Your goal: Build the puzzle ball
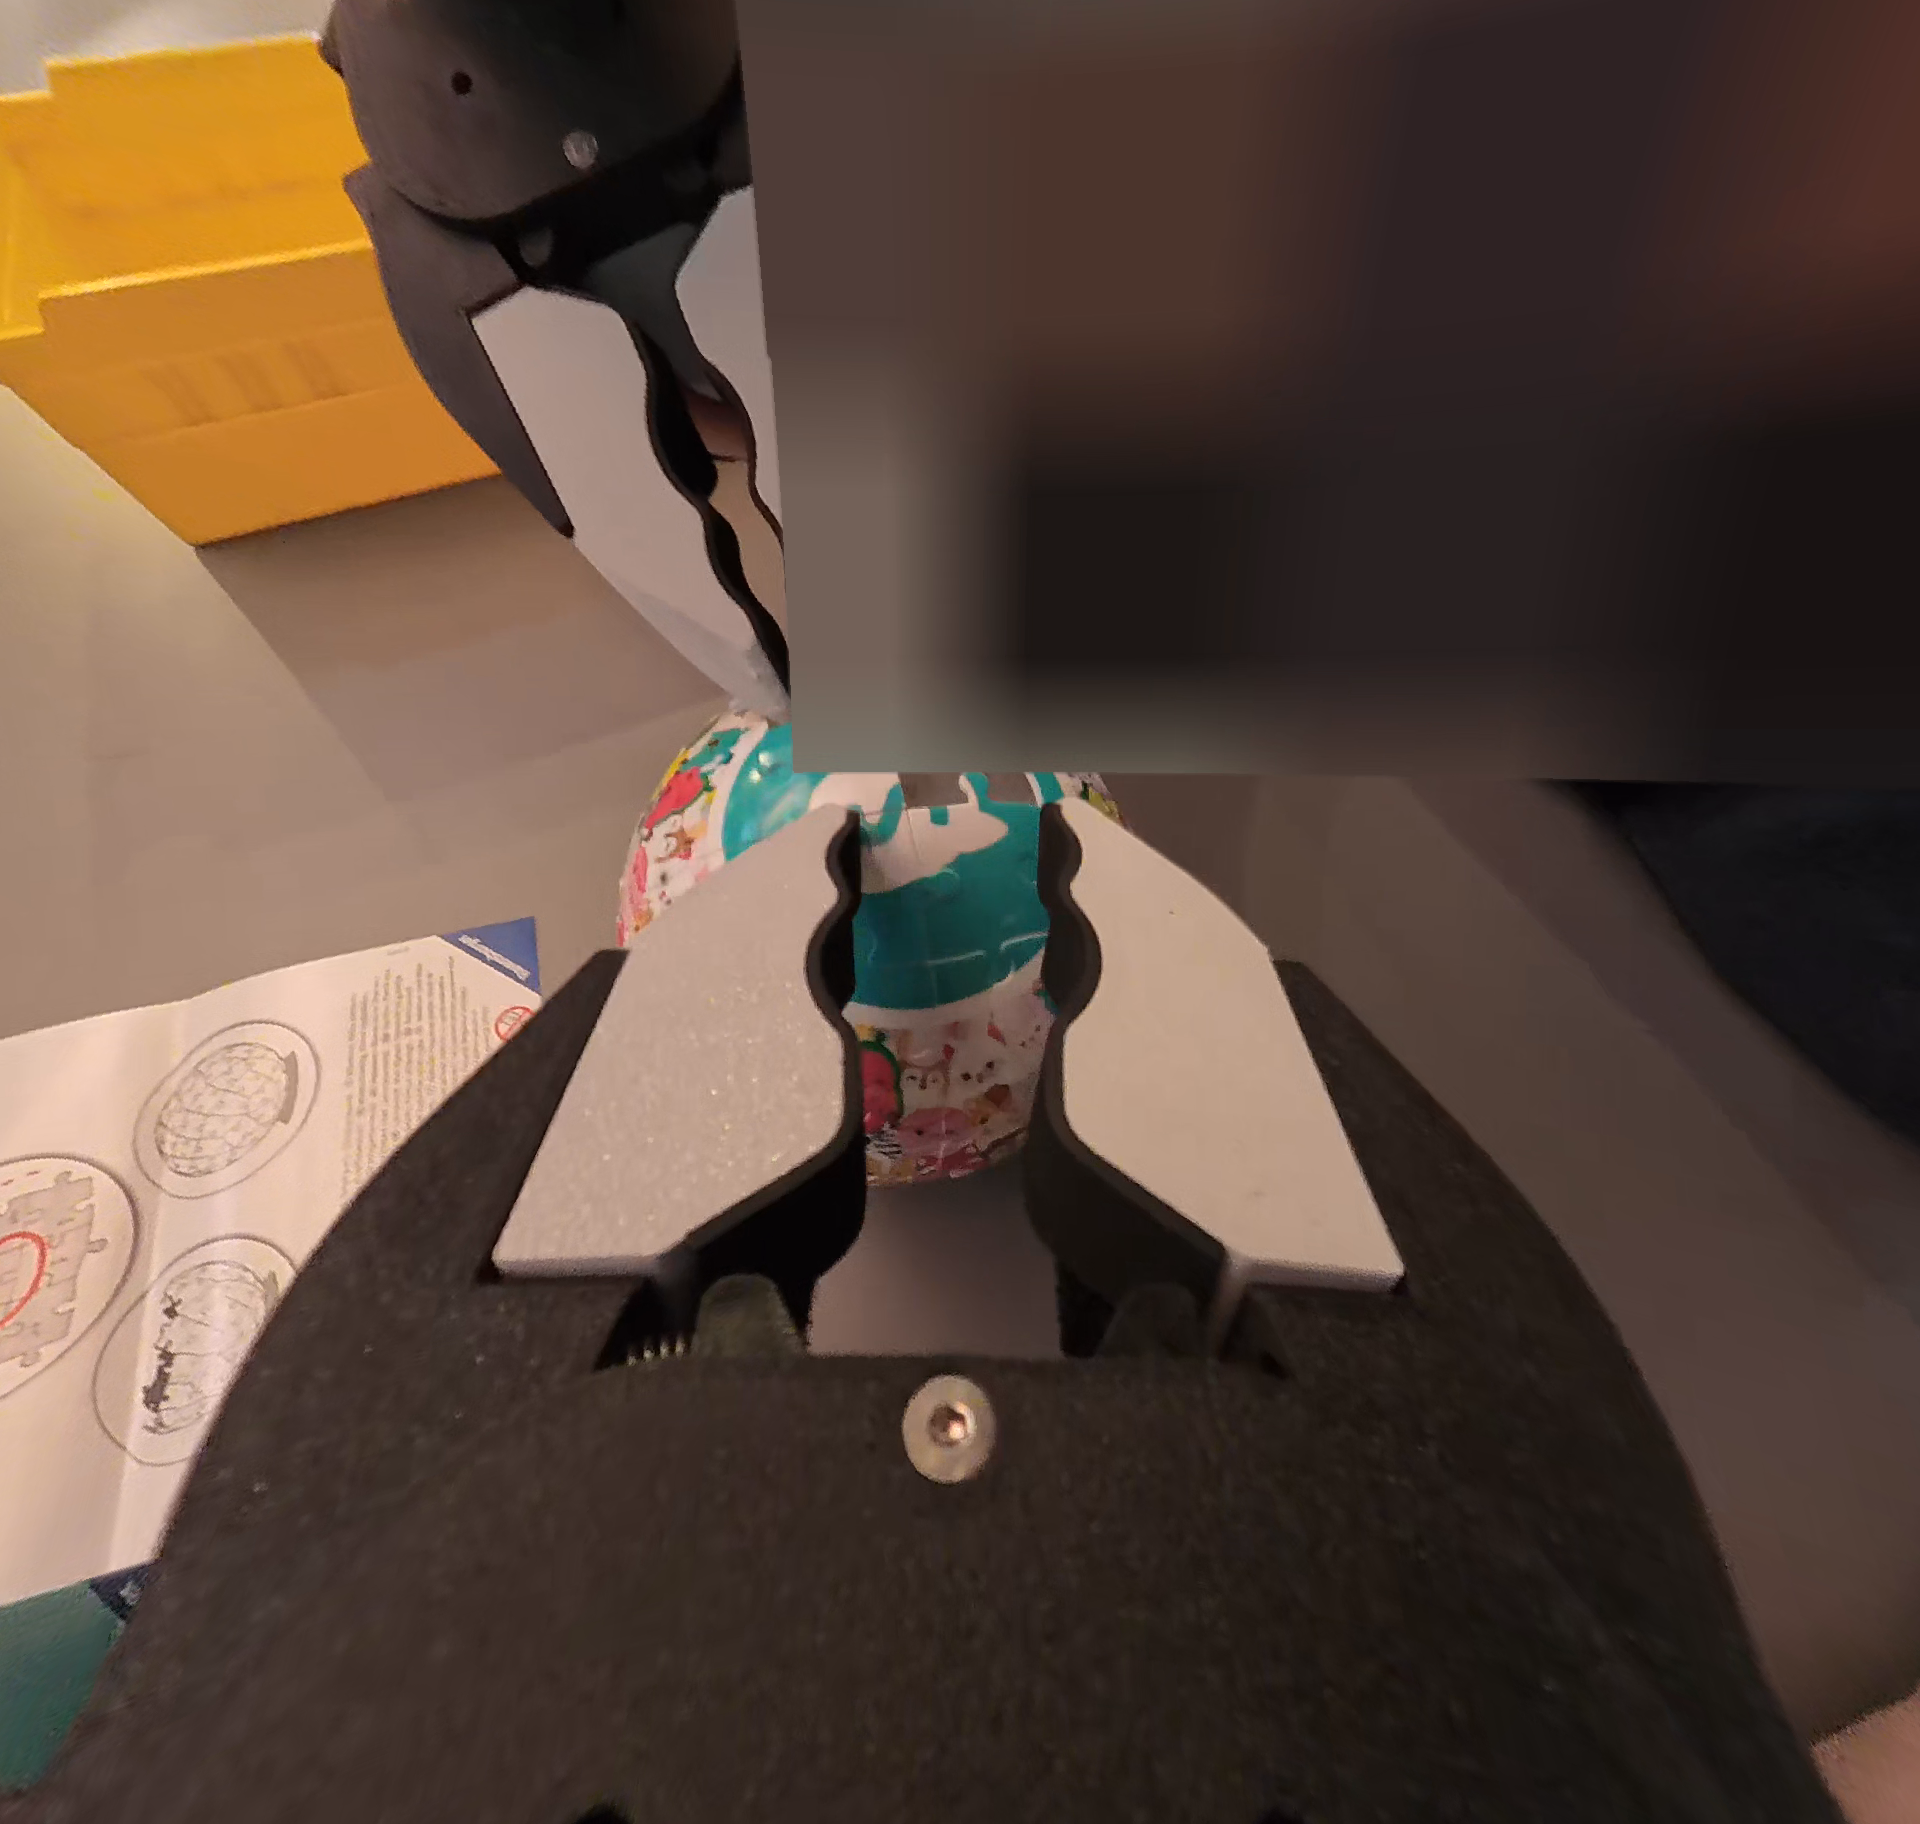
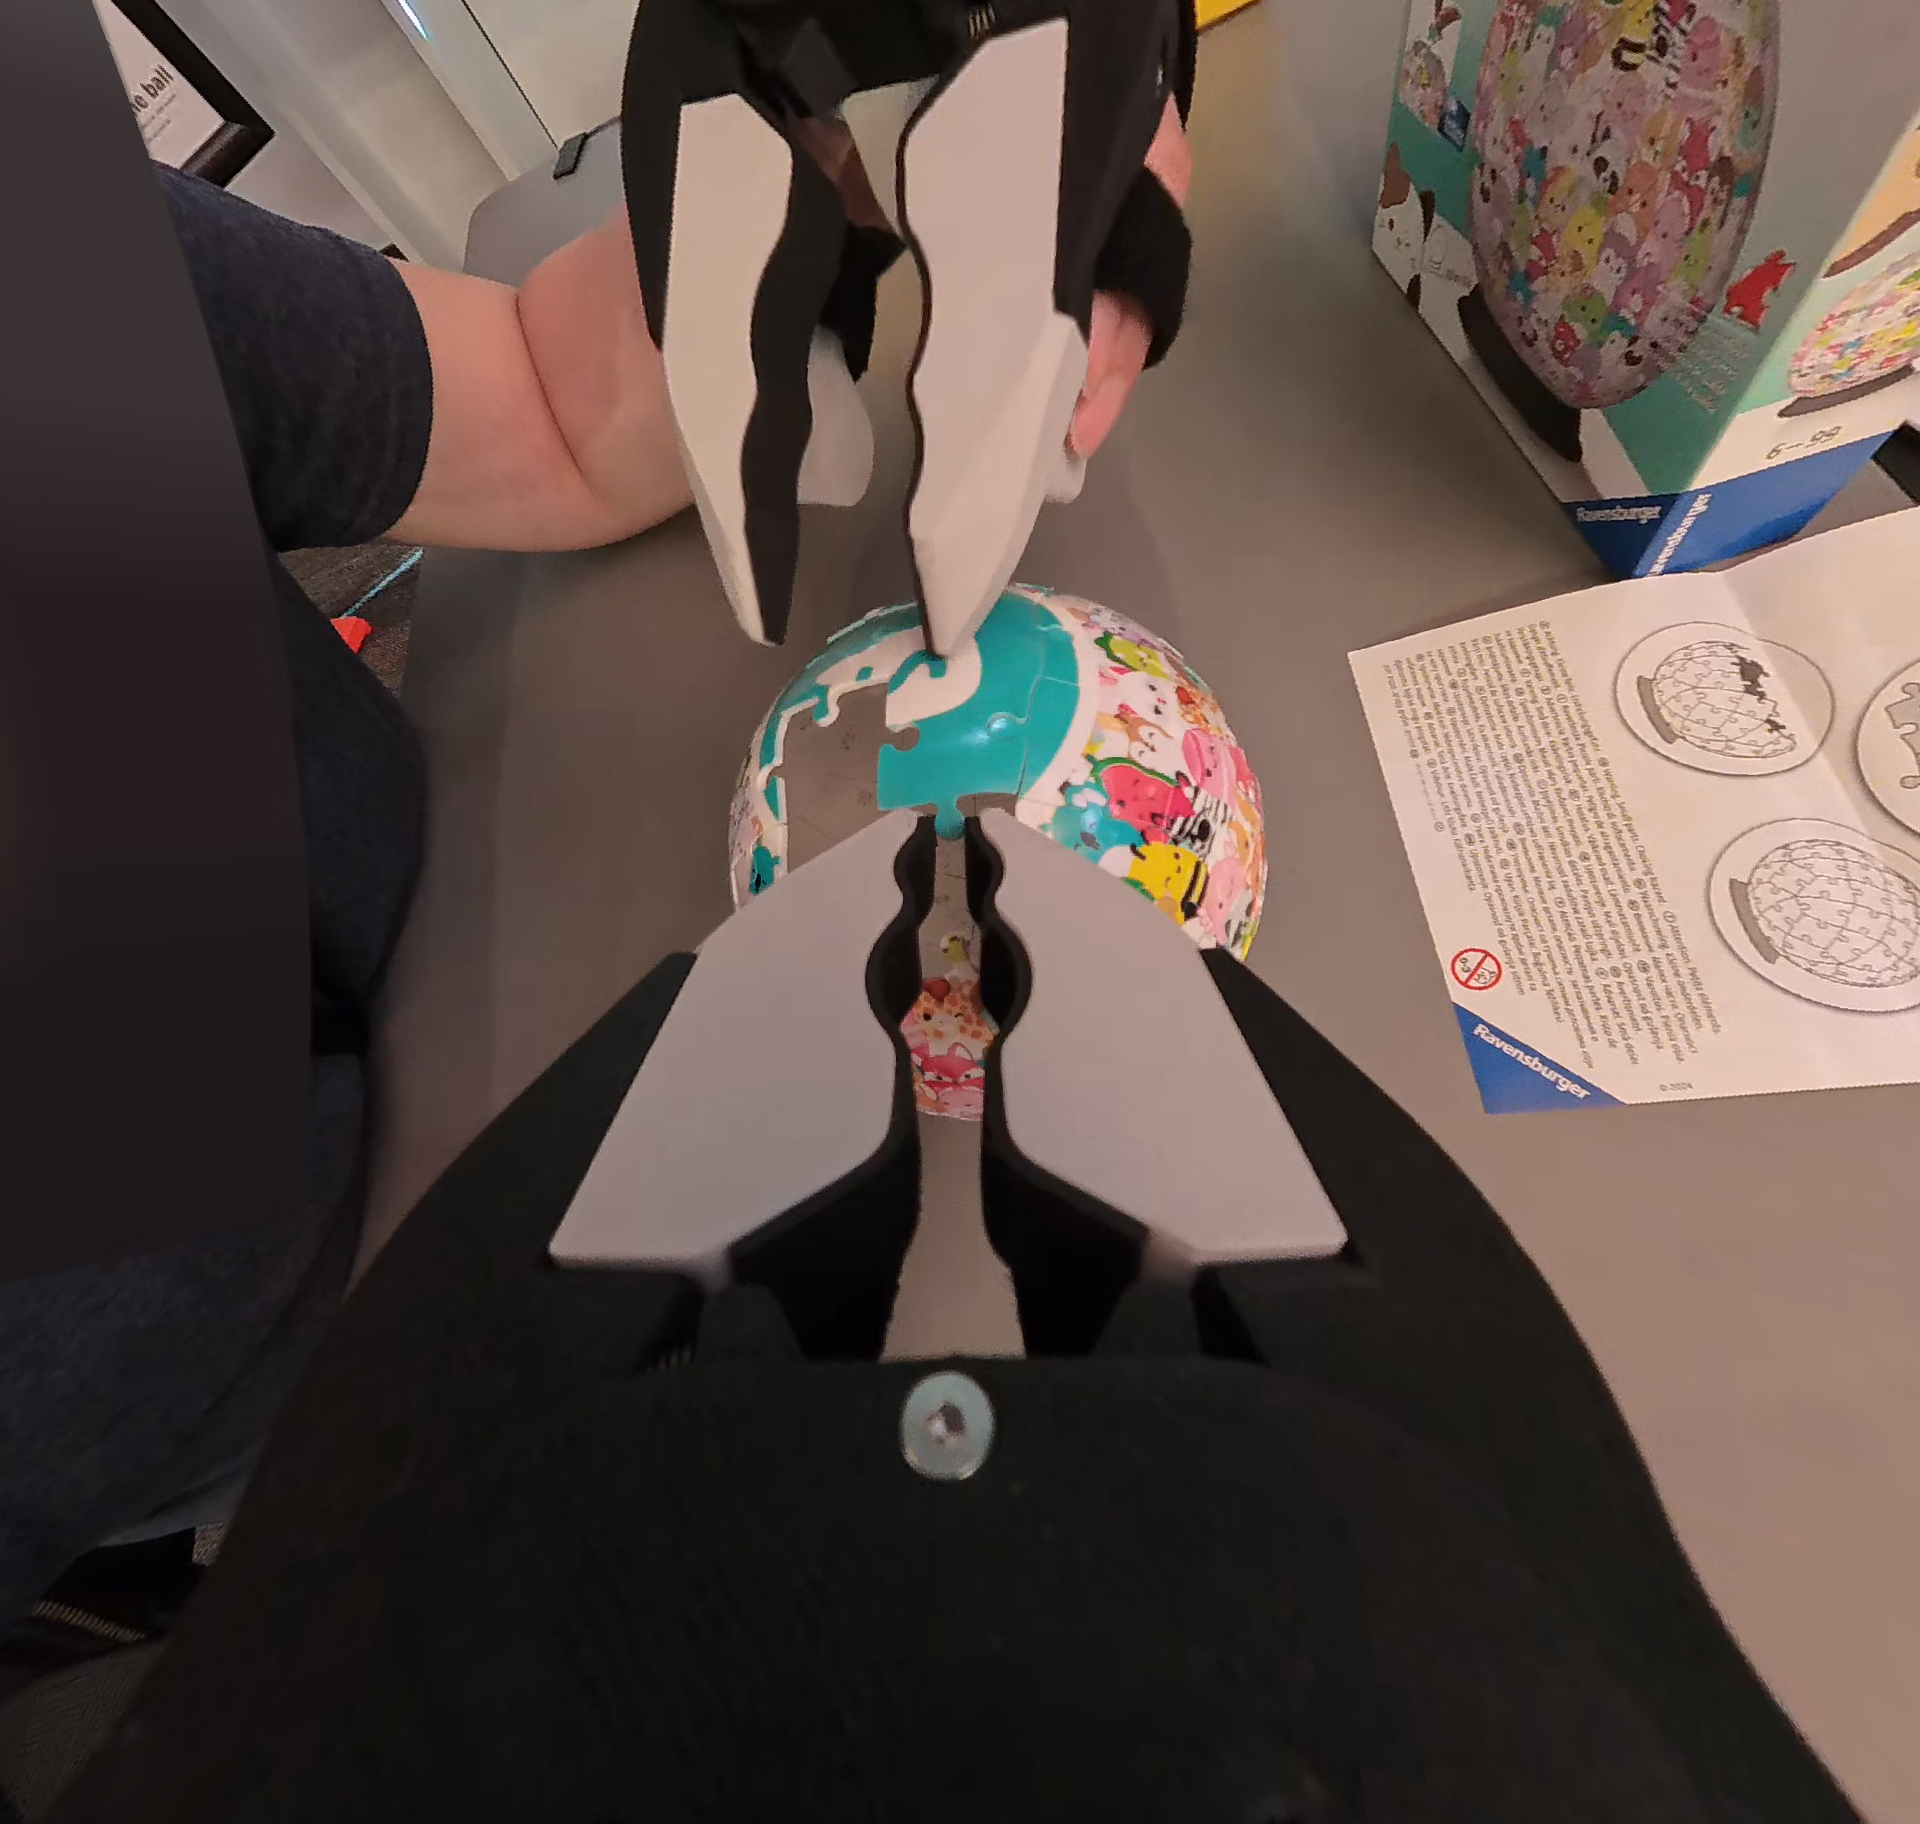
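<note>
The puzzle ball [image 1: 940, 953] stands on the grey table, teal on top with colourful cartoon animals around its sides. In the right wrist view the puzzle ball [image 2: 1143, 787] has an open gap [image 2: 831, 766] on its left top that shows the grey inside. My right gripper [image 2: 943, 824] is nearly closed, its tips pinching the lower tab of a teal puzzle piece [image 2: 935, 766] at the gap's edge. It also shows in the left wrist view [image 1: 769, 694], reaching down to the ball's far side. My left gripper [image 1: 951, 829] is open over the ball. In the right wrist view the left gripper [image 2: 852, 636] rests one fingertip [image 2: 940, 631] on the ball's top.
A yellow box [image 1: 208, 320] stands behind the ball on one side. An instruction leaflet [image 2: 1662, 839] lies on the table [image 2: 1351, 1462], and also shows in the left wrist view [image 1: 260, 1099]. The puzzle's carton [image 2: 1610, 216] stands past the leaflet. A person's forearm [image 2: 520, 403] rests at the table edge. My right fingertips sit around 4 cm from my left ones.
</note>
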A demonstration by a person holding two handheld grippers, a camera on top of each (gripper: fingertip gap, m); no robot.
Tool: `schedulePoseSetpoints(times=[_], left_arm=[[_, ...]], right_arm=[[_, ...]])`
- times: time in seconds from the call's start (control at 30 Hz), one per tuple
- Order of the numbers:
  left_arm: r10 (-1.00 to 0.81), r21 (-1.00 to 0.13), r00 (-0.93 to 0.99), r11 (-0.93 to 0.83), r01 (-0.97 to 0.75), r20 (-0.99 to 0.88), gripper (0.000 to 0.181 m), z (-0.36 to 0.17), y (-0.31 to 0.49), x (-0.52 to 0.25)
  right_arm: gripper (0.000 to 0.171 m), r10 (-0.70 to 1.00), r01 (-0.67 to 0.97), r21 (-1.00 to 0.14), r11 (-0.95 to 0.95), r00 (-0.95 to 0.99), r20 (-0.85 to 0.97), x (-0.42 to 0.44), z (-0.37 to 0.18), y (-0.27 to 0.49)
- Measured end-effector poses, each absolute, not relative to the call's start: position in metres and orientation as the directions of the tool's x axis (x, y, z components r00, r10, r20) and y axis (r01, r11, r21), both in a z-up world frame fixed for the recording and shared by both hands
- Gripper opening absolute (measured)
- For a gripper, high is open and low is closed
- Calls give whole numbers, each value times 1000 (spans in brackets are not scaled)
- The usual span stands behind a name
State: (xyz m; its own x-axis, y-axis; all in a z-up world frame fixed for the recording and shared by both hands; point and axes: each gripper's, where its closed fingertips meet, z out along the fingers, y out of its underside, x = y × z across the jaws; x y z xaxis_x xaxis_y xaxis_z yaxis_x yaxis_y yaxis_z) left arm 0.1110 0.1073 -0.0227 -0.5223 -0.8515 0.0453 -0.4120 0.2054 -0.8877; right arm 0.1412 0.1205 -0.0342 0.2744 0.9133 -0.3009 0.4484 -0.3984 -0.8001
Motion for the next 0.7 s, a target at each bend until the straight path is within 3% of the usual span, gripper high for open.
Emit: schedulePoseSetpoints(times=[0.57,0.7], left_arm=[[-856,-888,-514,198,-415,49,33,-24,110,113],[-856,-889,-515,193,-415,54,33,-24,110,113]], right_arm=[[14,919,447,-808,-385,263,-293,149,-23,116],[1,916,291,-887,-359,291,-275,147,-2,135]])
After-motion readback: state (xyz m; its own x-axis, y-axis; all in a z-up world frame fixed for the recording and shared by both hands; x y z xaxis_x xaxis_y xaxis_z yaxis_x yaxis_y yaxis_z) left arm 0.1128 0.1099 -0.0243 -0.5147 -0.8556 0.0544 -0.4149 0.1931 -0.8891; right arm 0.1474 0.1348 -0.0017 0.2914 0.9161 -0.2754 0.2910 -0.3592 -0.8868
